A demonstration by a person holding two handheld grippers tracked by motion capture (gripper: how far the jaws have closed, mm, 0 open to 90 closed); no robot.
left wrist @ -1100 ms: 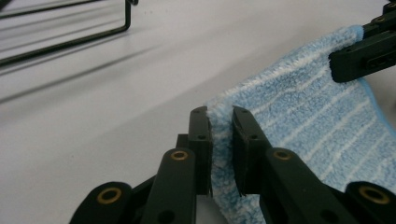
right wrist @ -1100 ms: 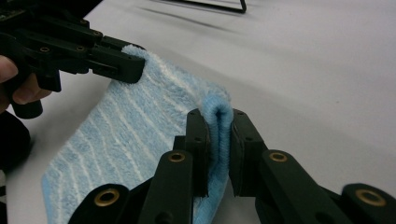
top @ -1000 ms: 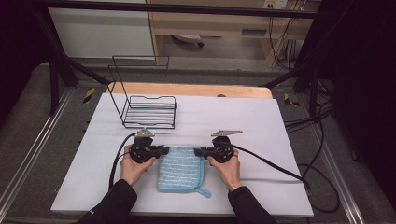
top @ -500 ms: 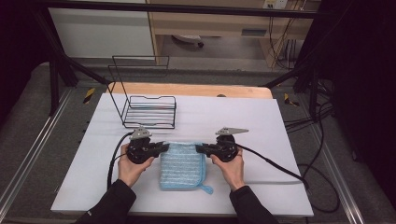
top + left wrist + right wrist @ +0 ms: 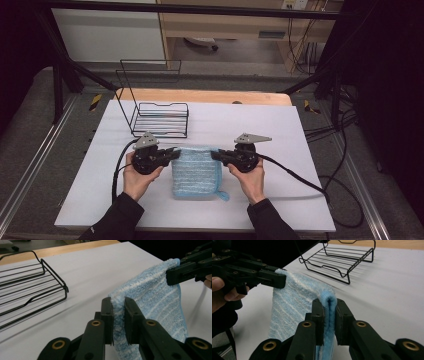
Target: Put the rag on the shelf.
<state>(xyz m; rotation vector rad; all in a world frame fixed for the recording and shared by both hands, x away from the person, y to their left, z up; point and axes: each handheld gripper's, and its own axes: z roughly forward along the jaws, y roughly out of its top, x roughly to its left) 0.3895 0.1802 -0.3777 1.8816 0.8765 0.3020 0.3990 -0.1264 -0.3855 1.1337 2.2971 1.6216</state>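
A light blue striped towel (image 5: 196,171) hangs folded between the two grippers above the white table (image 5: 300,145). My left gripper (image 5: 174,153) is shut on the towel's top left corner (image 5: 118,312). My right gripper (image 5: 216,154) is shut on the top right corner, where the blue cloth (image 5: 329,305) is pinched between the pads. In the left gripper view the right gripper (image 5: 175,273) holds the far corner. In the right gripper view the left gripper (image 5: 279,280) grips the opposite corner. The towel's lower edge and its small loop (image 5: 223,195) rest near the table.
A black wire rack (image 5: 160,119) stands at the back left of the table, also in the left gripper view (image 5: 32,290) and the right gripper view (image 5: 339,258). Cables (image 5: 300,177) trail from both grippers. A wooden strip (image 5: 210,96) runs along the far edge.
Both grippers have risen together with the towel's top edge, lifting it off the table so it hangs down. Their grips have not changed.
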